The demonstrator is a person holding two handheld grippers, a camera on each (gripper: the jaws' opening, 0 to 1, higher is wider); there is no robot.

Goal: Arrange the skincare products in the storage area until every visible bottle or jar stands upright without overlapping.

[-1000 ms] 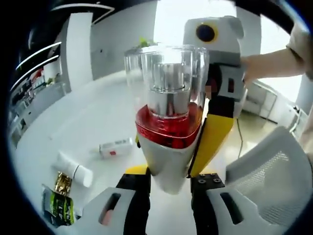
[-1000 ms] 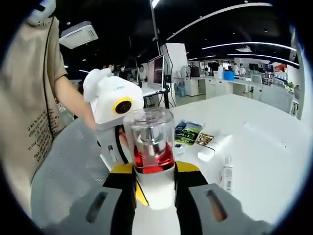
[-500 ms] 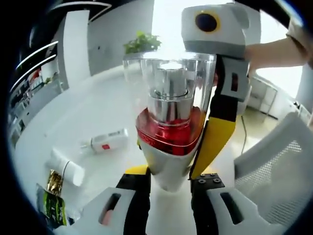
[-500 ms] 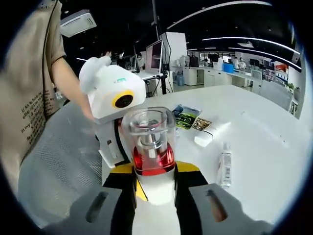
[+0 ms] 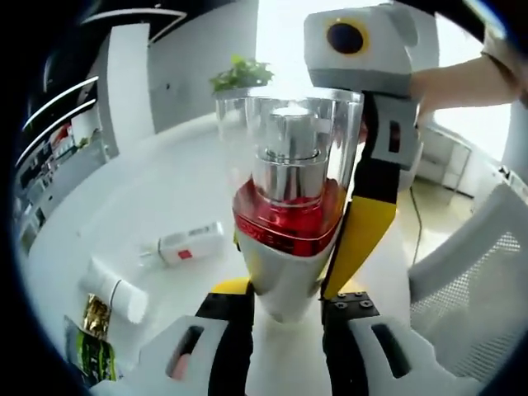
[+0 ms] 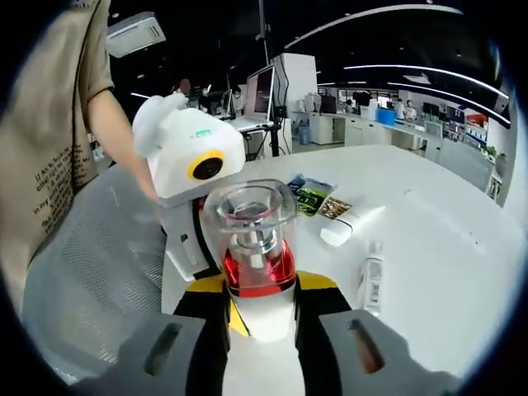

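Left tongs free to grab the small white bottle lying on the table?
Probably not yet: the left tongs and the right tongs are both shut on the red-and-white bottle, while the small white bottle lies unobstructed.

Bottle (image 5: pixel 287 206): you see a clear cap, silver collar, red band, white base.
Lying bottle (image 5: pixel 183 245): white, red label patch.
Tube (image 6: pixel 348 225): white.
Sachets (image 6: pixel 313 197): green and black print.

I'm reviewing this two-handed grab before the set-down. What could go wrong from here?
1. Both hand-held grippers, left and right, clamp the same pump bottle; if they drift apart, it may twist or slip.
2. The bottle is held above the white table, so a slip means a fall.
3. A white bottle and a white tube lie flat below; a blind set-down might land on them.
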